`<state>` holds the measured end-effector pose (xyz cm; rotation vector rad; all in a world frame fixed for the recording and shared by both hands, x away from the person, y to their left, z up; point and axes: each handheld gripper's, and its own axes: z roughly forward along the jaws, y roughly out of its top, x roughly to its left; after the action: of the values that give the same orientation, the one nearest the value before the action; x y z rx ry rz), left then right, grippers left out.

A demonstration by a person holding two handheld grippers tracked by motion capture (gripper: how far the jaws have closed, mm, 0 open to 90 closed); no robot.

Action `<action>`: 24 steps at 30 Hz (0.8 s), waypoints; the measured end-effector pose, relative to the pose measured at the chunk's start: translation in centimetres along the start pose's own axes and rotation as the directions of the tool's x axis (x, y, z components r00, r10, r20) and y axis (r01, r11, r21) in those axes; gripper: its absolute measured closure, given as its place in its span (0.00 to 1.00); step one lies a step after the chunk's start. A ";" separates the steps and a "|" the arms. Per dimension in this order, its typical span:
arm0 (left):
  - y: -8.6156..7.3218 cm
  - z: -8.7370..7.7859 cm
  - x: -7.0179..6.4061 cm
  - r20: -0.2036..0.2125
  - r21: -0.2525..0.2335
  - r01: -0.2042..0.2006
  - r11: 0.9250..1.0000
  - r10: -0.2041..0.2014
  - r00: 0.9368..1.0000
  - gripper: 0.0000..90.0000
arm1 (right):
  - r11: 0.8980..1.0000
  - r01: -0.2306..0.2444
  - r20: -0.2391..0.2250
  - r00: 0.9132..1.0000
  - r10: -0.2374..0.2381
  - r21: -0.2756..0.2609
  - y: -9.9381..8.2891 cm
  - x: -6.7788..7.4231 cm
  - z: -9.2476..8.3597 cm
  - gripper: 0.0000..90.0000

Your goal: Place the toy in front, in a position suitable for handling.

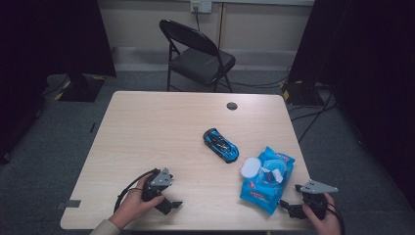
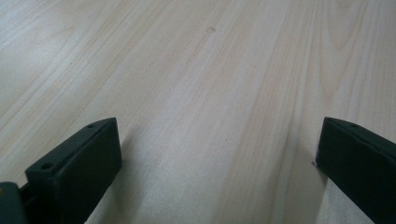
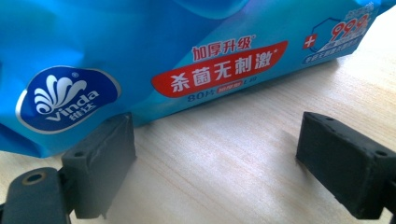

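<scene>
A blue pack of wet wipes (image 1: 266, 178) lies at the right front of the wooden table (image 1: 161, 127), its white lid (image 1: 251, 166) flipped open. In the right gripper view the pack (image 3: 187, 60) lies just beyond the jaws, and its near edge touches or nearly touches the left jaw. My right gripper (image 1: 288, 208) (image 3: 217, 149) is open over bare wood at the pack's near corner. A blue and black toy car (image 1: 221, 145) sits mid-table. My left gripper (image 1: 169, 204) (image 2: 217, 158) rests open at the front left, with nothing between its jaws.
A round cable hole (image 1: 232, 105) is set near the table's far edge. A black folding chair (image 1: 198, 54) stands beyond the table. Dark stands and cables flank both sides on the grey carpet.
</scene>
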<state>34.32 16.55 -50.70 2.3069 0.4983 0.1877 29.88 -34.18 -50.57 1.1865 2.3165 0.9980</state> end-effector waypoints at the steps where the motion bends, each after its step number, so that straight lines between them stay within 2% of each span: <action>1: 0.0 0.0 0.0 0.000 -0.001 0.000 1.000 0.000 1.000 0.00 | 1.000 0.000 0.000 1.000 0.000 0.000 0.0 0.0 0.0 0.12; 7: 0.0 0.0 0.0 0.000 -0.002 0.001 1.000 -0.001 1.000 0.00 | 1.000 -0.001 -0.001 1.000 0.001 0.019 0.2 0.1 -0.1 0.12; 9: 0.0 0.0 0.0 0.000 -0.002 0.001 1.000 -0.001 1.000 0.00 | 0.999 0.010 -0.012 1.000 -0.010 0.032 0.3 0.3 -0.3 0.17; 10: 0.0 0.0 0.0 0.000 -0.001 0.000 1.000 0.000 1.000 0.00 | 1.000 0.018 -0.029 0.999 -0.017 0.020 0.4 0.7 -0.7 0.16; 17: 0.0 0.0 0.0 -0.001 0.000 0.000 1.000 0.000 1.000 0.00 | 0.999 0.047 -0.063 0.997 -0.046 0.017 1.2 1.7 -1.7 0.16; 18: 0.0 0.0 0.0 -0.002 0.000 0.001 1.000 -0.001 1.000 0.00 | 0.998 0.060 -0.089 0.994 -0.058 0.019 1.3 2.2 -1.8 0.16; 24: 0.0 0.0 0.0 -0.002 0.000 0.001 1.000 -0.001 1.000 0.00 | 0.998 0.062 -0.125 0.990 -0.059 0.023 1.4 3.1 -2.0 0.16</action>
<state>34.30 16.55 -50.70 2.3062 0.5007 0.1892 27.69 -31.99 -48.19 1.0855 2.4533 1.0496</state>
